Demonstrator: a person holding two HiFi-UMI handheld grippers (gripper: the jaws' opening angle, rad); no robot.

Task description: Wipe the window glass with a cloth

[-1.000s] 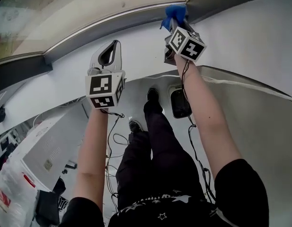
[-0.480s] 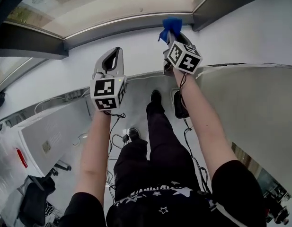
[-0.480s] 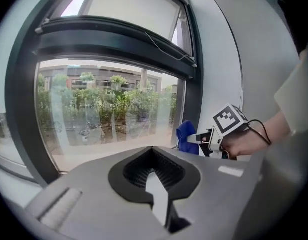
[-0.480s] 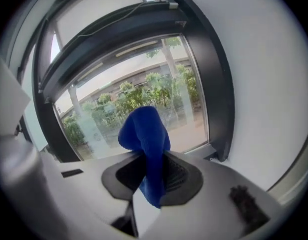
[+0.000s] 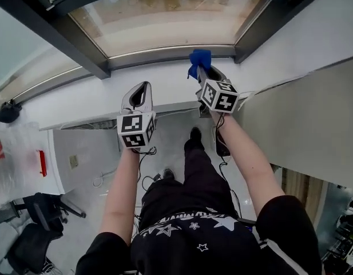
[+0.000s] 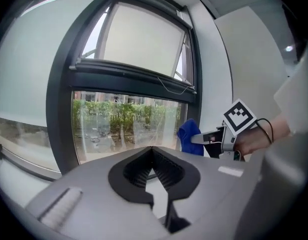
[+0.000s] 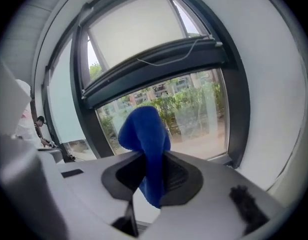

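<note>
The window glass point(image 5: 165, 22) point(image 6: 126, 129) point(image 7: 198, 114) sits in a dark frame, with greenery outside. My right gripper point(image 5: 202, 67) point(image 7: 151, 156) is shut on a blue cloth point(image 5: 199, 59) point(image 7: 146, 134), which sticks up out of the jaws in a bunch. It is held just below the lower right corner of the pane, and I cannot tell whether the cloth touches the glass. The left gripper view shows that cloth point(image 6: 189, 135) to the right. My left gripper point(image 5: 142, 87) point(image 6: 152, 149) is shut with nothing in it, lower and to the left, in front of the white wall under the window.
A dark window frame point(image 5: 79, 50) runs round the pane, with a roller blind point(image 6: 144, 39) above. A white ledge point(image 5: 90, 119) lies below. On the floor are cables point(image 5: 145, 179), a white cabinet point(image 5: 79, 148), a plastic bag point(image 5: 16, 159) and a black chair point(image 5: 33, 234).
The head view has tilted up, so much more of the window shows. Both grippers keep their spacing and the cloth stays in the right one, now nearer the pane's lower edge.
</note>
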